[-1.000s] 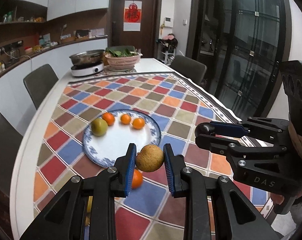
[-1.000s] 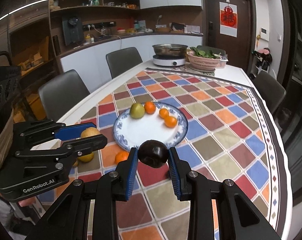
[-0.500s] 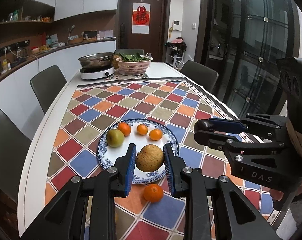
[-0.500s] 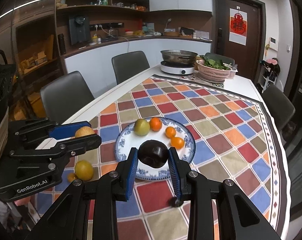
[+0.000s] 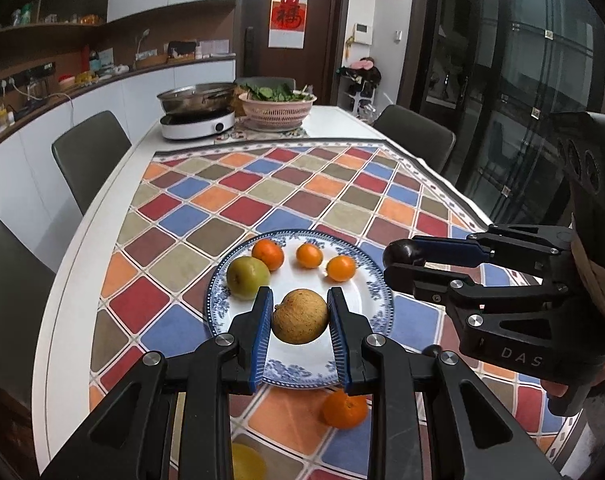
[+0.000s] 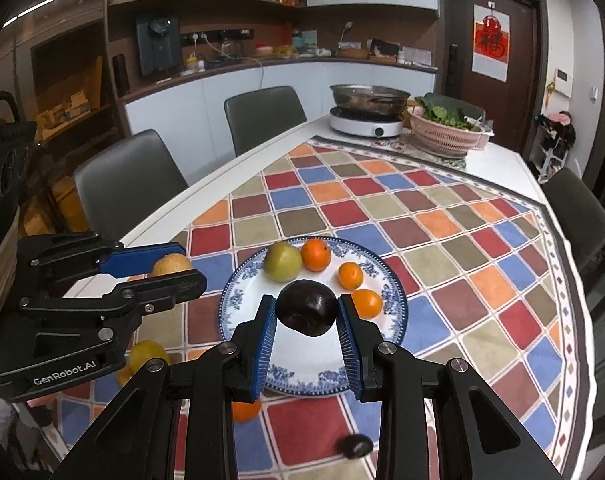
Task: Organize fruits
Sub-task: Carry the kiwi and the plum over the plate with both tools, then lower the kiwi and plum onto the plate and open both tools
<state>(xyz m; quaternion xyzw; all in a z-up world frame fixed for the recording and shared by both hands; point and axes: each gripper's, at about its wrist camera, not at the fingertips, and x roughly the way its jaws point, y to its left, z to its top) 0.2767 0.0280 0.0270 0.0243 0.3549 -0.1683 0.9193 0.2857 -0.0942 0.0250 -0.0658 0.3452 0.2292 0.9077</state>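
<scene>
Tan russet pear (image 5: 300, 316), rough skin, pinched in left gripper (image 5: 299, 322), long axis crosswise. Dark purple fruit (image 6: 307, 313) clamped in right gripper (image 6: 306, 320), over blue-rimmed plate (image 6: 394, 300).

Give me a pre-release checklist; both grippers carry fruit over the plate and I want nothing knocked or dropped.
1. Left gripper clamped on the tan fruit: ok.
2. Right gripper clamped on the dark fruit: ok.
3. Both fruits over the blue-patterned plate: ok by both wrist views.
4. Bare white area in the plate's near half for two more fruits: ok.
5. Clearance from the green fruit and the three oranges at the far side: ok, though the nearest orange sits close beside the right finger.
6. Height of the fruits above the plate: cannot tell.
</scene>
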